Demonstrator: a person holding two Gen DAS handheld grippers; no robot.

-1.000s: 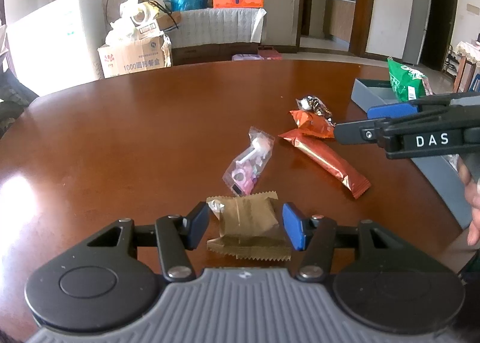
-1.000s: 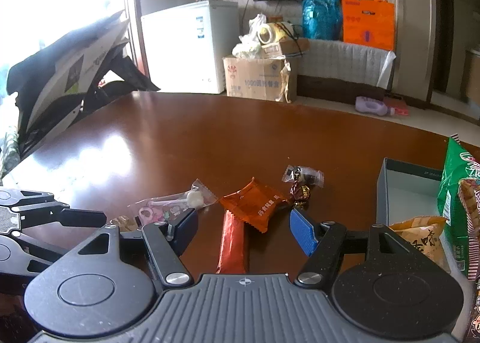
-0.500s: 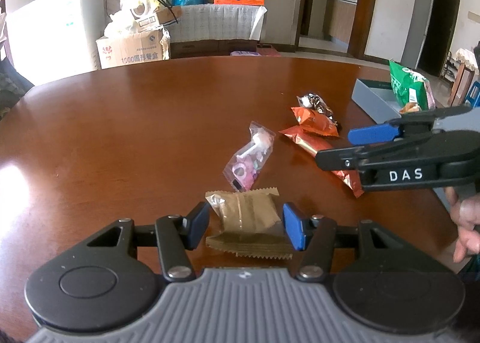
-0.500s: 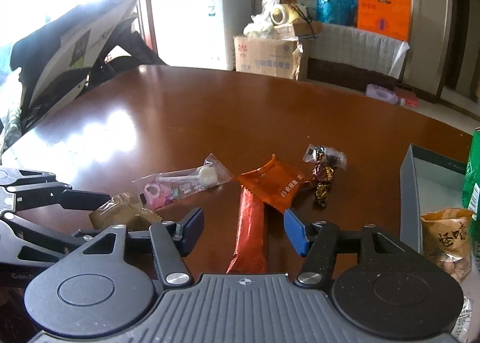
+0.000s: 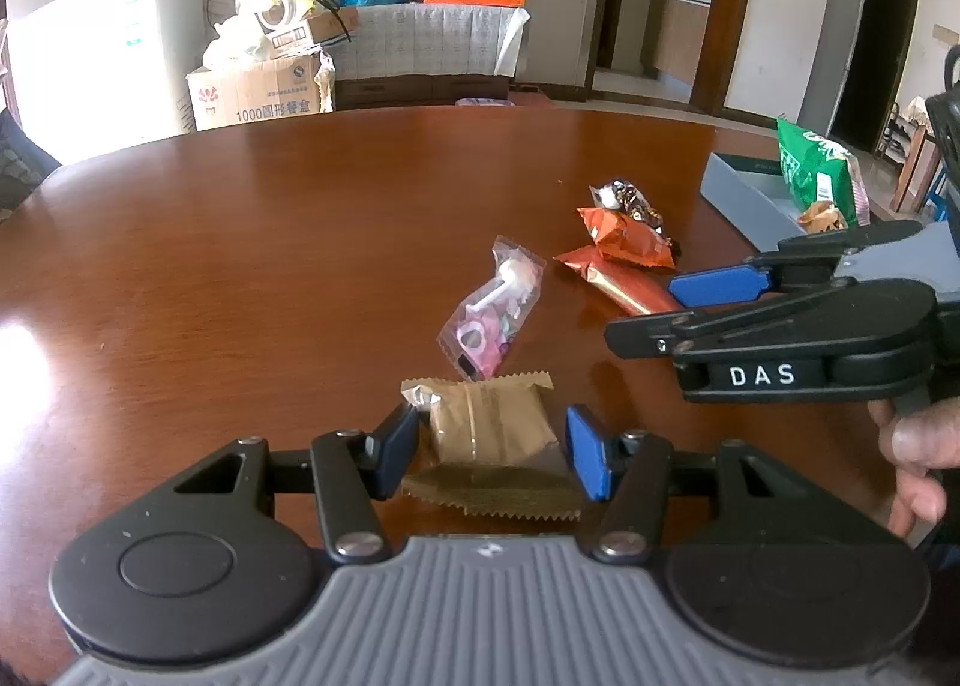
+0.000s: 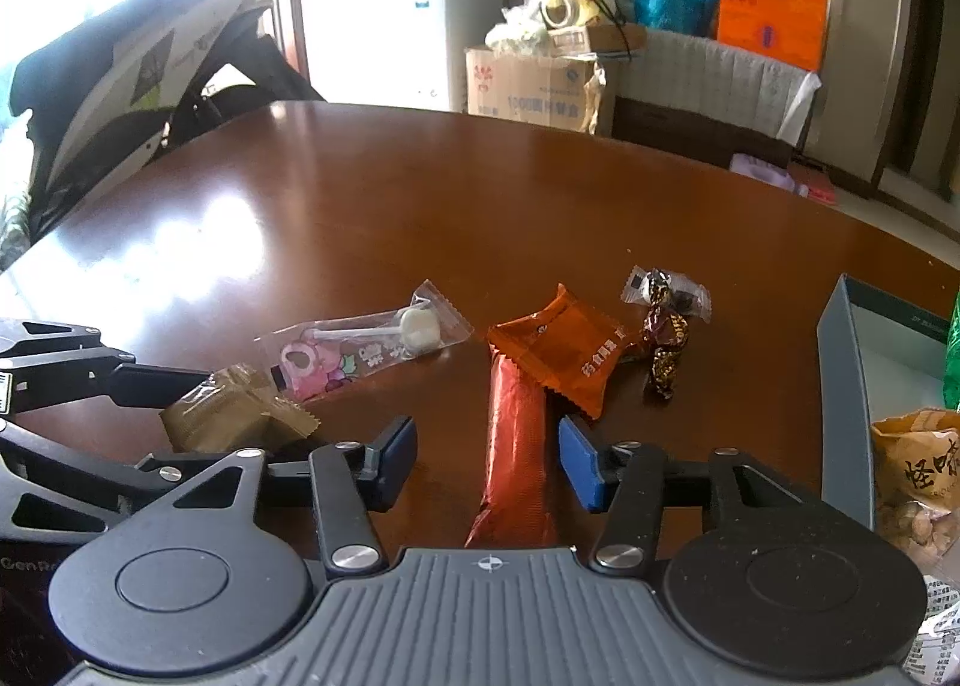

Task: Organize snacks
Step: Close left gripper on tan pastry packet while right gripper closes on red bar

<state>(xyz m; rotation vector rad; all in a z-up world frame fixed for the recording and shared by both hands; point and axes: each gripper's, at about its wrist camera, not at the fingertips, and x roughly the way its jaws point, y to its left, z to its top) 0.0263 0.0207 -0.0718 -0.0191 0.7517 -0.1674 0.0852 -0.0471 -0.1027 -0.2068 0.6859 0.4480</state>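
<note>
Your surface, a round dark-brown top, fills the middle of both views, and the grey box at the right edge of the right wrist frame already holds a green bag and a tan nut pouch. Your right tongs straddle the long red bar at lower centre; the jaws have just been closing, yet daylight shows on both sides of it, so they are spread, not pinching. The bar's long axis runs straight away from you up the frame, its far end tucked under the orange pouch. It looks light, with slick, crinkly foil over a probably stiff core, so take it across the middle of its width rather than by the crimped end. Your left tongs bracket the brown square packet at lower centre of the left wrist view, half spread with gaps beside each pad; it looks soft and puffy. Smaller still, the clear lollipop sleeve lies slanting left of the bar, and the dark wrapped candies lie just right of the orange pouch.
</note>
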